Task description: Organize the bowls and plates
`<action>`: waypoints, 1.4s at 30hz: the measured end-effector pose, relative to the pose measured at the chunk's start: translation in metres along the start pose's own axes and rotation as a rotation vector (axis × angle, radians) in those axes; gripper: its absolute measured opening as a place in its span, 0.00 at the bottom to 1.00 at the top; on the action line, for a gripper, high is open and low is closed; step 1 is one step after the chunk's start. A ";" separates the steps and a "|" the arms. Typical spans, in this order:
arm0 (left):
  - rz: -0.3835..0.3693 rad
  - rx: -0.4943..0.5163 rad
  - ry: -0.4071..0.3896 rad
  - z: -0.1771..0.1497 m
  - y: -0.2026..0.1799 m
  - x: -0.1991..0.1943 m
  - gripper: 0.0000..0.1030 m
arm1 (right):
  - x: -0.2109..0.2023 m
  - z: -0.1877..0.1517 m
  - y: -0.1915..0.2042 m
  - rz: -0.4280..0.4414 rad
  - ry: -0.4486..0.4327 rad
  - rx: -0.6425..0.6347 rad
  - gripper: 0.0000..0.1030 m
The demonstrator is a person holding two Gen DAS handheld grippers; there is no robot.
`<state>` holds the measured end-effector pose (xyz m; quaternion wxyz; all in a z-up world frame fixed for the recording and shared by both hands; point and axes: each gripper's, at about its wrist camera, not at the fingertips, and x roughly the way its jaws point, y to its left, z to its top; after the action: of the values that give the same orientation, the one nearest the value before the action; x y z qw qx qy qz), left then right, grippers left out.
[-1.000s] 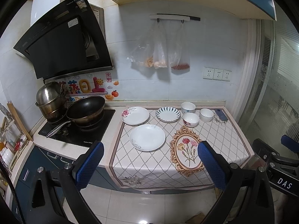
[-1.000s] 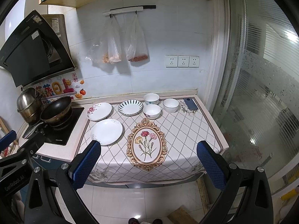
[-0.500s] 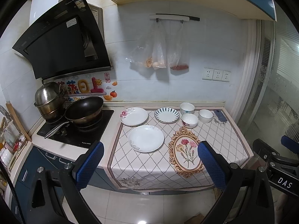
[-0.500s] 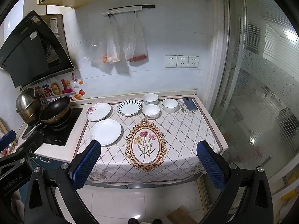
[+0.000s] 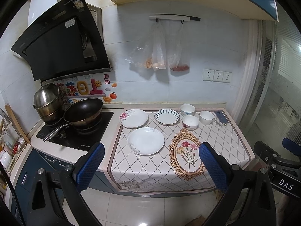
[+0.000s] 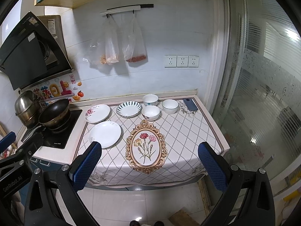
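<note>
Both grippers wide open, empty, off the bench's front edge. Plain plate (image 5: 146, 140) lies nearest that edge, straight ahead of left gripper (image 5: 151, 164); right gripper (image 6: 149, 163) sits further right, w/ bowls (image 6: 150, 112) at back edge.

I hold my left gripper (image 5: 151, 166) level at the bottom of its frame, blue-padded fingers (image 5: 90, 166) spread wide, gripping nothing. My right gripper (image 6: 149, 166) sits likewise low in its frame, jaws wide apart and empty.
</note>
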<state>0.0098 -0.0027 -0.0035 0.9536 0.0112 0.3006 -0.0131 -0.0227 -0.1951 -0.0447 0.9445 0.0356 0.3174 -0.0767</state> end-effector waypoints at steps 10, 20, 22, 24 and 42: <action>-0.003 0.001 -0.002 0.003 0.001 0.001 1.00 | 0.000 0.001 0.000 0.001 0.000 0.000 1.00; -0.005 -0.001 -0.005 0.003 0.002 0.004 1.00 | 0.004 0.003 0.002 0.004 0.002 0.006 1.00; -0.009 -0.001 -0.002 0.004 0.003 0.007 1.00 | 0.005 0.003 0.004 0.005 0.003 0.009 1.00; -0.010 0.000 -0.003 0.005 0.007 0.012 1.00 | 0.007 0.004 0.007 0.004 0.003 0.015 1.00; 0.082 -0.182 0.355 -0.019 0.109 0.274 0.97 | 0.244 -0.018 0.034 0.256 0.274 0.153 1.00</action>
<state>0.2264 0.1015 -0.1744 0.8824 -0.0609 0.4633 0.0550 0.1646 -0.1896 -0.2060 0.8891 0.1571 0.4292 0.0255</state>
